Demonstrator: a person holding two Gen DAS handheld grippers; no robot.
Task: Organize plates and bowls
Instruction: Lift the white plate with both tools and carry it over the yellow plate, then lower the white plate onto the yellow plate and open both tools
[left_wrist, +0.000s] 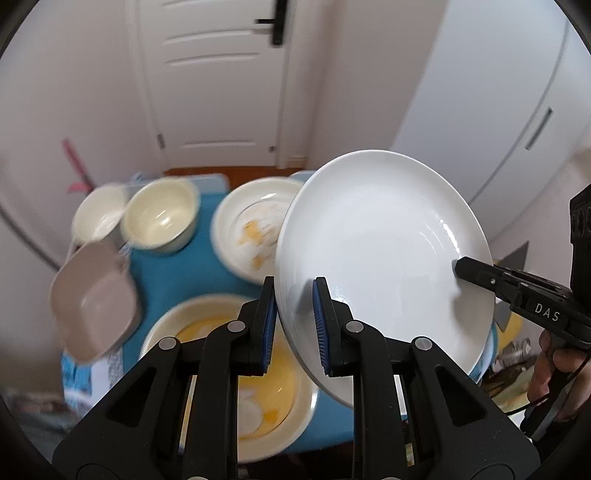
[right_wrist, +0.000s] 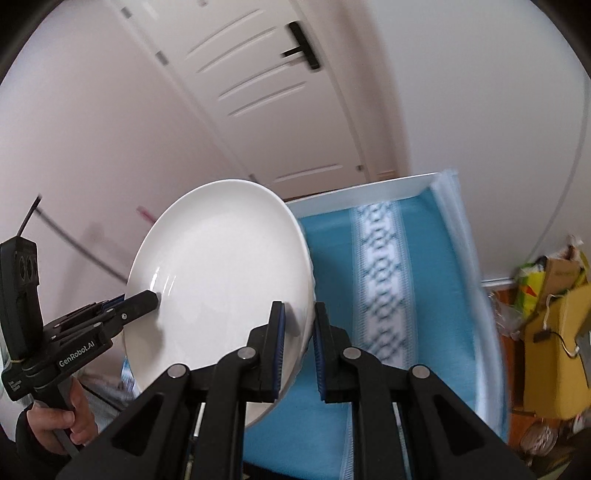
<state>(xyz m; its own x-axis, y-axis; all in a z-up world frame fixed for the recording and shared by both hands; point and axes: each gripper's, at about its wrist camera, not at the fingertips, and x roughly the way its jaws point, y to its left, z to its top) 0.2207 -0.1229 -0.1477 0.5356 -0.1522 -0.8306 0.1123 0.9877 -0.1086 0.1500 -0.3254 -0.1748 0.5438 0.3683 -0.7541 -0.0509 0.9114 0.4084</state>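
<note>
Item: round white glazed ceramic plate (left_wrist: 380, 243), held tilted above the blue-clothed table (right_wrist: 417, 295), its opposite rims clamped by the left gripper (left_wrist: 295, 325) and right gripper (right_wrist: 299, 350), presumably for steadiness; cream bowls (left_wrist: 160, 218) are seen beyond the left gripper.

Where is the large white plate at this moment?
The white plate is tilted in the air above the blue tablecloth, clamped at opposite rims by the left gripper and the right gripper.
</note>
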